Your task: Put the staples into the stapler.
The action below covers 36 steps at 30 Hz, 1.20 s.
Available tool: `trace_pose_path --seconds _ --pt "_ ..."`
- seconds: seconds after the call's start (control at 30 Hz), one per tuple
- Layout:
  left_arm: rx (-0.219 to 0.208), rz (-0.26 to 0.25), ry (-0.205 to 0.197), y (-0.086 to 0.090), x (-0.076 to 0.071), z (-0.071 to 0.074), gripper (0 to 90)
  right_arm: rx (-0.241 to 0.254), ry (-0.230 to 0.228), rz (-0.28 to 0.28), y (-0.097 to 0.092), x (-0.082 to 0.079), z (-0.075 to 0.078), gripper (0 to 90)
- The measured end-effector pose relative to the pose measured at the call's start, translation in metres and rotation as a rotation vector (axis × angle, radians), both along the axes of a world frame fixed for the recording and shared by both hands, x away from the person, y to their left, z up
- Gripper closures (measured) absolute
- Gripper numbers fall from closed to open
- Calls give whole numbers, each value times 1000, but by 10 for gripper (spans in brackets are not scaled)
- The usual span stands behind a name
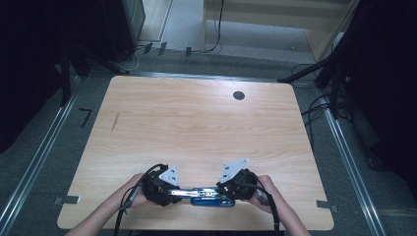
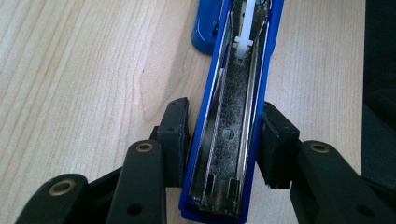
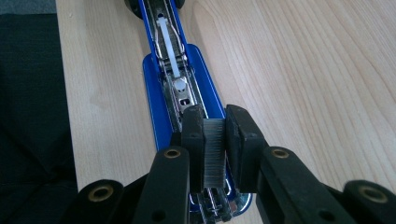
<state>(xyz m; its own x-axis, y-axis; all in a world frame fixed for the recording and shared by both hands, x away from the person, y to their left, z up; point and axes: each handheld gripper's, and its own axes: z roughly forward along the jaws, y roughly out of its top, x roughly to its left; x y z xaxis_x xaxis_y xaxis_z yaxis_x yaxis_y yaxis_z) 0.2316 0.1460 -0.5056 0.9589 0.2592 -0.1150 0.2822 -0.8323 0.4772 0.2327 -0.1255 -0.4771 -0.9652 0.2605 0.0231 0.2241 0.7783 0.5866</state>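
The thin grey strip of metal staples [image 3: 214, 149] is light, stiff along its length but brittle: glued staples snap apart if bent or squeezed hard, so it is best held by its flat sides, near the middle, with gentle pressure. It stands pinched between the jaws of the right hand-held gripper [image 3: 215, 140], just above the open channel of the blue metal stapler [image 3: 180, 100], whose magazine lies exposed with the white plastic pusher [image 3: 170, 46] farther along the track.

The stapler itself looks rigid and fairly heavy for its size, with smooth painted sides that could slip; its long side walls offer the surest hold. The left hand-held gripper [image 2: 224, 140] straddles the flipped-open top arm [image 2: 231, 140], jaws pressed against both blue sides, steadying it.

From the high view, the stapler [image 1: 209, 193] lies near the front edge of the pale wooden desk [image 1: 196, 118], between the left hand-held gripper [image 1: 164, 189] and the right one [image 1: 233, 187].
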Motion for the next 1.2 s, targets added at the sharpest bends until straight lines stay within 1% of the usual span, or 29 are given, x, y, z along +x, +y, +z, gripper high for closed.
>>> trace_pose_path --seconds 0.37,0.5,0.53,0.7,0.83,0.9,1.07,1.2 --pt "-3 -2 1 0 1 0 601 3 17 25 -1 3 -6 798" --pt "-5 -3 2 0 1 0 601 10 14 26 -2 2 -6 798" --pt "-5 -3 2 0 1 0 601 17 5 30 -2 1 -5 798" --pt "-5 -2 1 0 1 0 601 29 4 44 -2 1 -4 798" --pt "-5 -1 2 0 1 0 601 17 11 48 -3 1 -5 798" --pt "-3 -3 3 0 1 0 601 19 10 50 -3 1 -6 798" --pt "-2 -3 4 0 1 0 601 -1 -7 67 -3 0 -6 798" --pt "-2 -3 5 0 1 0 601 -1 -12 81 -4 0 -6 797"
